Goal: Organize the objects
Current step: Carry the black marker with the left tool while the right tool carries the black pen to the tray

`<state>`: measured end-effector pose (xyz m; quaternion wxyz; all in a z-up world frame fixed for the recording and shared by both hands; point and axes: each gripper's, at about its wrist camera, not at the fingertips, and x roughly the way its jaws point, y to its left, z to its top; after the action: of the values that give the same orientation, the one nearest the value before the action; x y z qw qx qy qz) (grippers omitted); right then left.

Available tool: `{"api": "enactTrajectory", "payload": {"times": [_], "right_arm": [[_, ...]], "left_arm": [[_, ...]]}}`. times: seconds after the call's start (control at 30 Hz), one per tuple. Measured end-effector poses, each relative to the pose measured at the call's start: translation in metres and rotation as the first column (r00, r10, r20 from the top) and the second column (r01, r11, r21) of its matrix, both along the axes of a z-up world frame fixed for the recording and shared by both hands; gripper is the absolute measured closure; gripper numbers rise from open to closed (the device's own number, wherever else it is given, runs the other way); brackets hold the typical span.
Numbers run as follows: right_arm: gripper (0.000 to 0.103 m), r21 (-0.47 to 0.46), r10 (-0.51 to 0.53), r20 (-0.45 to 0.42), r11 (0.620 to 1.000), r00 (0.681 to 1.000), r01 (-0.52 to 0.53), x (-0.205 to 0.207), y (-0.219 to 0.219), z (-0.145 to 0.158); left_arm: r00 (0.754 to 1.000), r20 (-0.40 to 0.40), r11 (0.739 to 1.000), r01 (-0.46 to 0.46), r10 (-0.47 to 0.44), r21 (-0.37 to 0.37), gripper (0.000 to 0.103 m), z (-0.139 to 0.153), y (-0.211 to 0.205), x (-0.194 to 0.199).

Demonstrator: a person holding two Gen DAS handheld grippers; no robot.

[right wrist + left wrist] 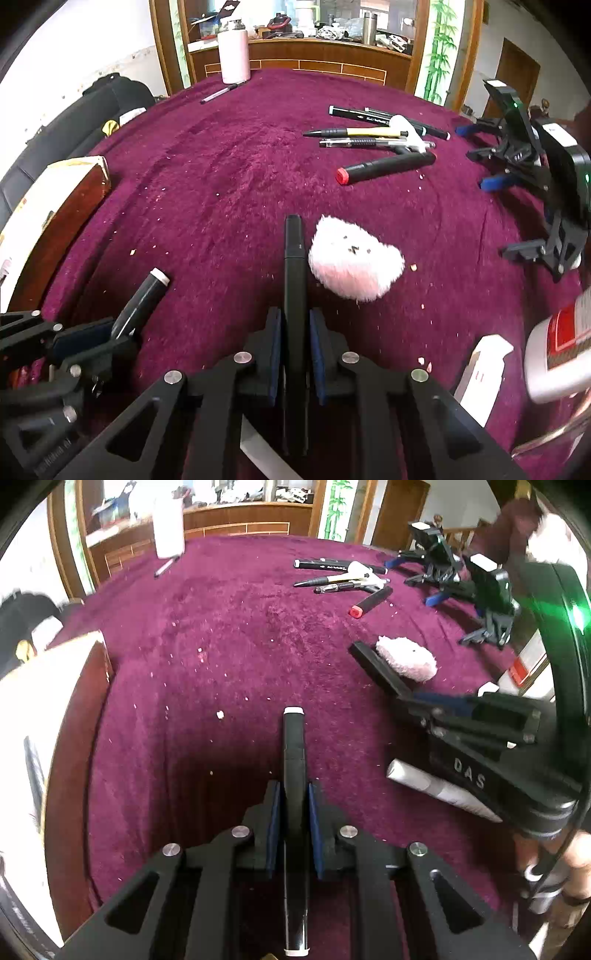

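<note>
Your left gripper (293, 827) pinches a black marker with a white cap (293, 775), blue pads pressed on its barrel, cap end pointing toward the middle of the purple table cloth (221, 627). Your right gripper (294, 343) is clamped on an all-black marker (294, 280), jaws tight on it. Just right of that marker's tip sits a pink fluffy pouch (354, 262), close enough to crowd the tip. Near the right edge lie a white folded item (484, 373) and a white bottle with a red label (561, 347); label text unreadable. At the left edge sits a wooden box with a cream top (55, 206). Your right gripper body reads "DAS" in the left wrist view. Further out, toward the far right of the table, a loose pile of pens (373, 136) lies with a black marker with a red cap (384, 168) just nearer. Two spare grippers (524, 147) rest by the right edge. At the far edge stand a white cylinder (233, 55) and a single pen (219, 94) beside it.
</note>
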<state>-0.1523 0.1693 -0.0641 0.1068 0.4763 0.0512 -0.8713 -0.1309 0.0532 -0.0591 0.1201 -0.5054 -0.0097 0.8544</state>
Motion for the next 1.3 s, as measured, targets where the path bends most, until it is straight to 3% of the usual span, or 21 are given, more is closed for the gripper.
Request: {"api": "enactTrajectory", "payload": {"times": [0.13, 0.43, 0.83, 1.3], "right_arm": [[0.089, -0.088, -0.022, 0.000, 0.996, 1.000, 0.021, 0.011, 0.012, 0.008], [0.088, -0.194, -0.012, -0.053, 0.981, 0.999, 0.001, 0.028, 0.014, 0.037], [0.088, -0.251, 0.041, -0.097, 0.966, 0.994, -0.065, 0.048, -0.007, 0.057], [0.088, -0.301, 0.133, -0.090, 0.941, 0.987, -0.154, 0.053, -0.054, 0.062]], "left_arm": [[1.000, 0.014, 0.996, -0.017, 0.016, 0.084, 0.089, 0.004, -0.013, 0.000], [0.999, -0.025, 0.987, -0.025, 0.029, 0.157, 0.089, 0.029, -0.027, 0.007], [0.993, -0.097, 0.984, -0.056, 0.073, 0.168, 0.089, 0.063, -0.062, 0.025], [0.977, -0.114, 0.972, -0.159, 0.179, 0.172, 0.089, 0.077, -0.129, 0.043]]}}
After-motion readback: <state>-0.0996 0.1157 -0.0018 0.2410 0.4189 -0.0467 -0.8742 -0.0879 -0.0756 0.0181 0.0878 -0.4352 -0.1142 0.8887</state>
